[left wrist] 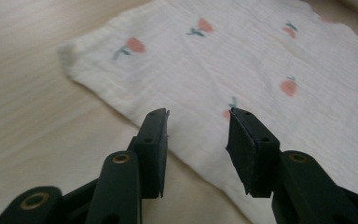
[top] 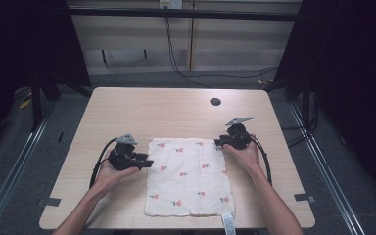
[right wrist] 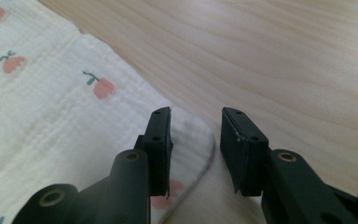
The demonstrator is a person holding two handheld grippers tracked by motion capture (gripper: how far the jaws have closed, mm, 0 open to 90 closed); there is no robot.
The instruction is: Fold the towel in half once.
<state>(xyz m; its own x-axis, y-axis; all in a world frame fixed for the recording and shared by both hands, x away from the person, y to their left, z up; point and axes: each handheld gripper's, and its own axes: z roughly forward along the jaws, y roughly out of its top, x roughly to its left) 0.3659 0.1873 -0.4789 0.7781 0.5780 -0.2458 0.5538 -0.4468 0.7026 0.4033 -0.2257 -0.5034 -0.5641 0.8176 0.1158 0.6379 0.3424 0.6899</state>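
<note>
Two forearms are seen reaching in from the near table [top: 127, 105] edge in the high view, the left gripper [top: 147, 163] held level at the left edge of the cloth [top: 188, 176], the right gripper [top: 219, 143] at its far right corner. Both pairs of jaws are held apart with nothing clamped: cloth edge is shown below the gap in the left gripper view [left wrist: 196, 140], a rounded cloth corner in the right gripper view [right wrist: 195, 140]. Fruit prints on the cloth, flat on the table's near half, are shown plainly there.

A pale wooden table [top: 127, 105] with a small dark round hole [top: 215, 102] near its far edge. A white cloth [top: 188, 178] printed with small red flowers is spread flat at the near middle.
</note>
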